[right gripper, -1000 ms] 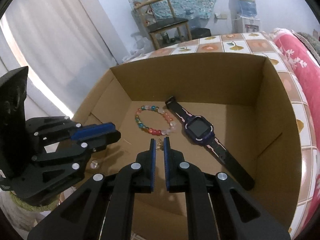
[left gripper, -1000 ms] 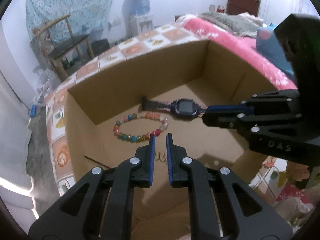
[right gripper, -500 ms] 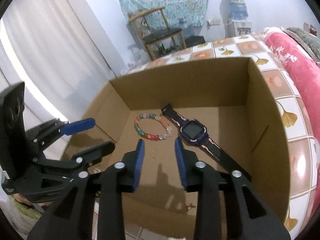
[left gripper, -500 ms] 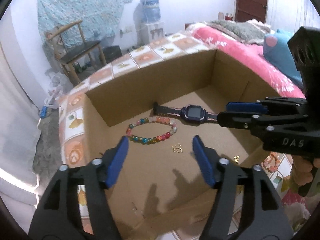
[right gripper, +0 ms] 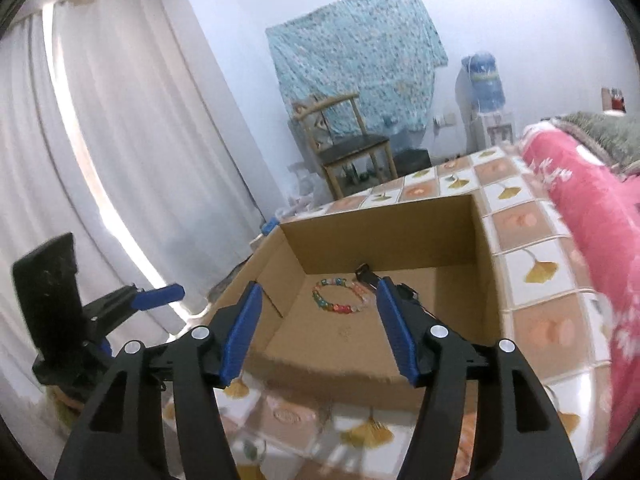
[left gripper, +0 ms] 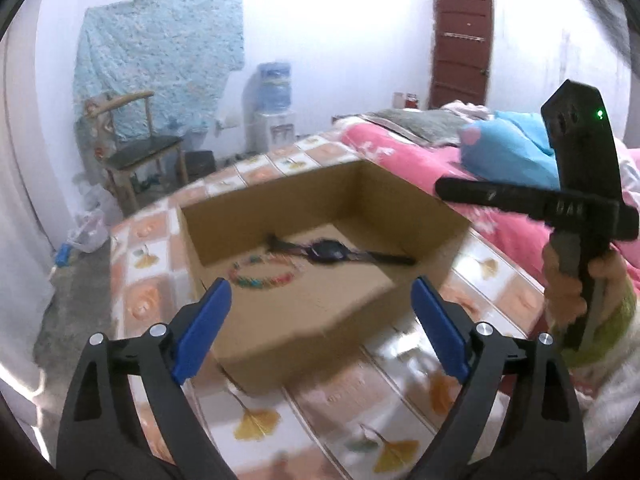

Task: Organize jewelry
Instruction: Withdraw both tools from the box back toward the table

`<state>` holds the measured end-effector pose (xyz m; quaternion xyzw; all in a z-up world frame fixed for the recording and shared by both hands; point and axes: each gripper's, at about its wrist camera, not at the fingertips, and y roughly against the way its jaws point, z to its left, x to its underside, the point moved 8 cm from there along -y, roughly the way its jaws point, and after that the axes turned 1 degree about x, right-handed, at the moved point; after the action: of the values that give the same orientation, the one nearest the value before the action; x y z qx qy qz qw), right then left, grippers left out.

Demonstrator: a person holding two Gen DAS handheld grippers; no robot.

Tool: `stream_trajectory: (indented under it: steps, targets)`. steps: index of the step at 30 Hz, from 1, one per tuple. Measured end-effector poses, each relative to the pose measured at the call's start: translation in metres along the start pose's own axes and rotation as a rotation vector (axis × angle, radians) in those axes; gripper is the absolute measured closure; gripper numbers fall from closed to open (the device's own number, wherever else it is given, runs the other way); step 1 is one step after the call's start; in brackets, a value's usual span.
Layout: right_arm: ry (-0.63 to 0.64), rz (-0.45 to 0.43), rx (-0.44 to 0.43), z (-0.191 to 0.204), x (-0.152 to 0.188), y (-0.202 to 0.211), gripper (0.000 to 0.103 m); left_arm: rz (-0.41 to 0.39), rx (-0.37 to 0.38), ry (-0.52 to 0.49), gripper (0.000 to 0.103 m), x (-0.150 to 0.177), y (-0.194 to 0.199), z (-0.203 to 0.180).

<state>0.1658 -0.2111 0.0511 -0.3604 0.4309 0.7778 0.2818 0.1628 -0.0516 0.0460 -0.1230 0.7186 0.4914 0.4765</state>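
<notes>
Both tongs hang empty above the near edge of the cardboard box (right gripper: 460,240), jaws opening: I have the left tongs (left gripper: 320,330) spread wide and the right tongs (right gripper: 320,330) parting, nothing between either pair. Inside the box, the beaded bracelet (right gripper: 340,298) lies on the floor, the dark watch (left gripper: 332,250) just beside it. Most of the sorting looks done; I cannot tell from these blurred views whether loose pieces remain on the tiled tabletop (right gripper: 532,272) around the box.
</notes>
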Motion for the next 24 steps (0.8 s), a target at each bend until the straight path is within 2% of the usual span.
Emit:
stream_trajectory:
  steps: [4, 9, 14, 20, 24]
  targets:
    - [0.023, 0.085, 0.017, -0.006, 0.038, 0.011, 0.045, 0.074, 0.042, 0.035, 0.015, 0.038, -0.005, -0.009]
    - [-0.07, 0.252, 0.018, -0.017, 0.091, -0.012, 0.045, 0.159, 0.069, 0.098, 0.015, 0.074, -0.029, -0.015]
    - [-0.077, 0.299, 0.03, -0.019, 0.113, -0.028, 0.046, 0.194, 0.045, 0.083, 0.015, 0.086, -0.056, -0.017]
    - [-0.085, 0.354, 0.027, -0.022, 0.13, -0.038, 0.058, 0.223, 0.011, 0.019, 0.016, 0.093, -0.074, -0.019]
    - [-0.082, 0.371, 0.026, -0.02, 0.138, -0.042, 0.066, 0.222, 0.003, -0.007, 0.023, 0.094, -0.075, -0.022]
